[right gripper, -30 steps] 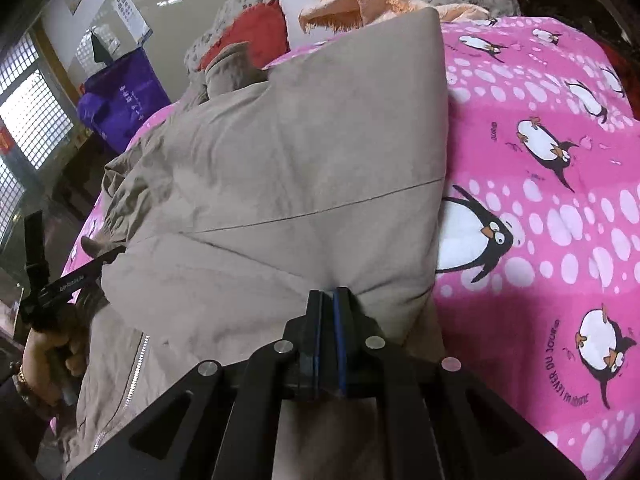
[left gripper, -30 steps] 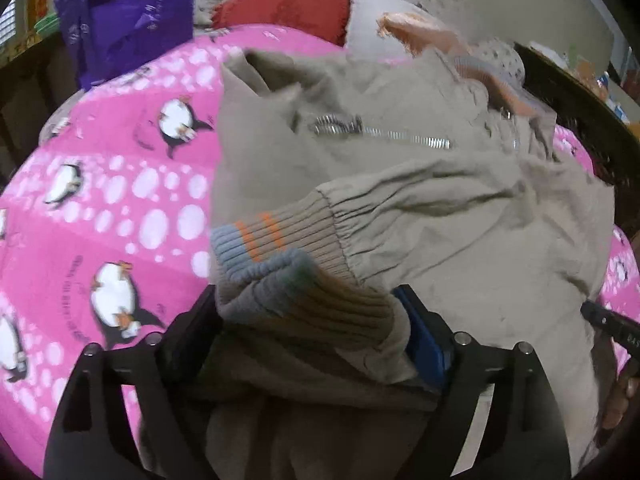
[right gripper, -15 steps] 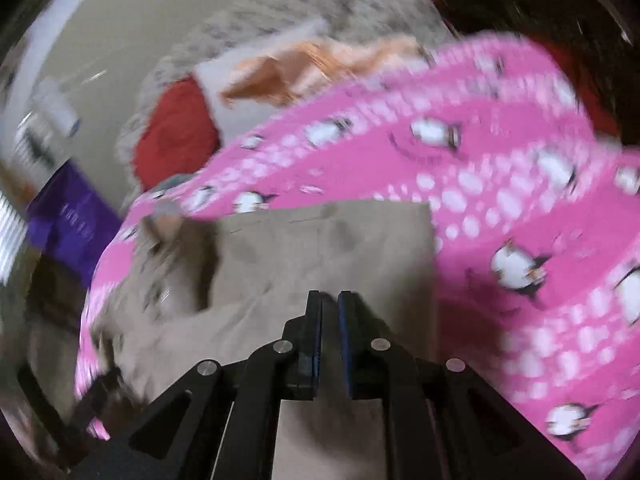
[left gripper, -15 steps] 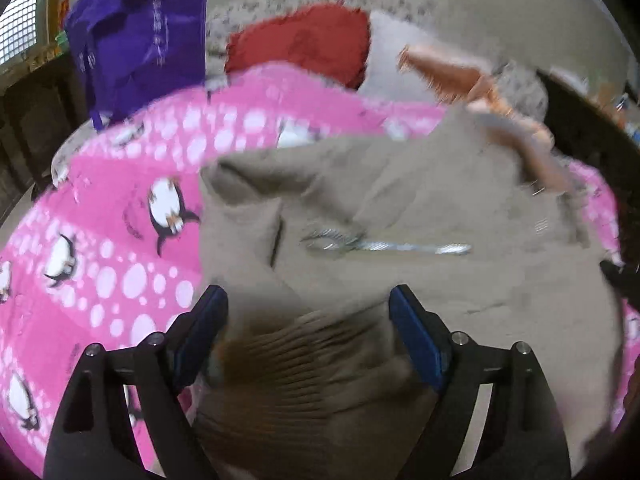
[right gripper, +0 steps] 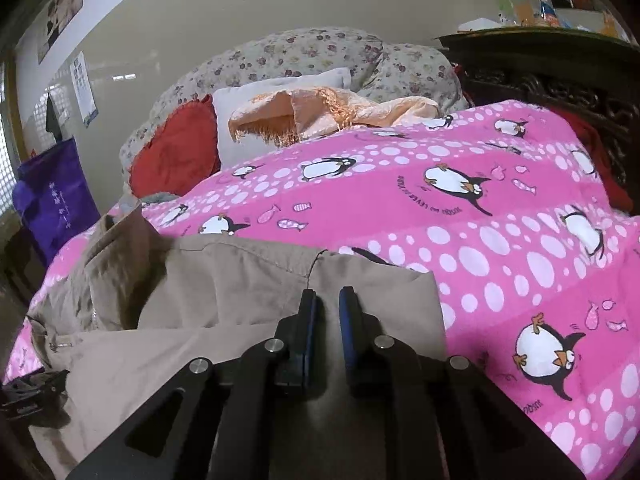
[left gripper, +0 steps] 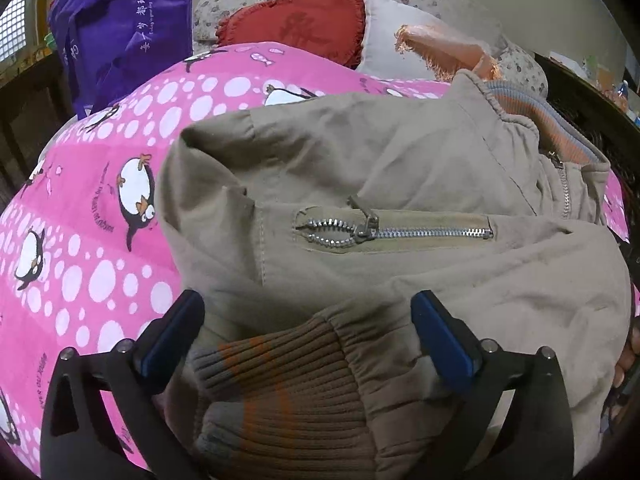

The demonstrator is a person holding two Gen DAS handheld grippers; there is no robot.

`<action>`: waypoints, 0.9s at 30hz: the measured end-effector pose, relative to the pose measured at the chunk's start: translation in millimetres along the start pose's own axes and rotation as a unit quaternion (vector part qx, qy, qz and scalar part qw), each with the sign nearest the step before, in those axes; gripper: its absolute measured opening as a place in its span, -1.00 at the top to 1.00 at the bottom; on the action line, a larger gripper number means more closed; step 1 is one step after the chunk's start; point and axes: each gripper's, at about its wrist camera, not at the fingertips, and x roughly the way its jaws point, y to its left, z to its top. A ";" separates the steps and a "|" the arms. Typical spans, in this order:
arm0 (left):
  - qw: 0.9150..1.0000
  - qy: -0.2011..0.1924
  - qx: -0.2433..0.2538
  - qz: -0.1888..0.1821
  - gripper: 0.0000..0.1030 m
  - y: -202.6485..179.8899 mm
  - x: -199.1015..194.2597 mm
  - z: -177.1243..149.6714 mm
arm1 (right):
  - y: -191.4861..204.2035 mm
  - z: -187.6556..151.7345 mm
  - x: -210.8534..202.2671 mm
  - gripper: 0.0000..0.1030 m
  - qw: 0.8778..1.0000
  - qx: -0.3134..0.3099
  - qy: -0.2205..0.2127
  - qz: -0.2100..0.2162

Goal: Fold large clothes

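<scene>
Left gripper (left gripper: 306, 316) stands wide apart over the ribbed cuff (left gripper: 280, 392) of the khaki jacket (left gripper: 400, 168) lying on the penguin duvet (left gripper: 92, 216). Right gripper (right gripper: 327, 304), nearly together, seemingly grips nothing; re-pinch the hem before folding.

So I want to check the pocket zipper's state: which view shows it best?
The left wrist view: the beige jacket's silver pocket zipper lies centred, teeth parted at its left end. The right wrist view shows only plain jacket fabric, no pocket zipper.
</scene>
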 end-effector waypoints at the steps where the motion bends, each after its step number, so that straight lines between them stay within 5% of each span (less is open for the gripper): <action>1: 1.000 0.000 0.001 0.001 -1.00 -1.8 1.9 1.2 | -0.9 -0.1 -0.4 0.74 1.000 0.004 0.000 0.005; 7: 1.000 0.002 0.007 0.008 -1.00 -3.7 1.6 0.3 | 1.7 1.6 -1.7 0.74 1.000 0.001 0.002 0.000; 11: 1.000 0.003 0.008 0.011 -1.00 -4.5 2.7 0.5 | 13.7 20.9 -15.8 0.73 0.997 -0.018 0.065 -0.027; 15: 1.000 0.004 0.011 0.015 -1.00 -6.1 4.2 0.4 | 38.0 23.5 -90.6 0.60 0.998 -0.054 -0.012 0.017; 17: 1.000 0.006 0.012 0.018 -1.00 -7.5 4.9 0.5 | 46.1 7.5 -110.3 0.22 0.996 -0.060 0.011 0.063; 23: 1.000 0.006 0.012 0.018 -1.00 -8.3 6.0 0.8 | 22.0 -67.6 -90.2 0.30 0.992 -0.053 0.113 0.035; 27: 1.000 0.007 0.012 0.019 -1.00 -8.6 6.8 1.2 | 3.8 -79.7 -76.6 0.23 0.989 -0.044 0.117 0.075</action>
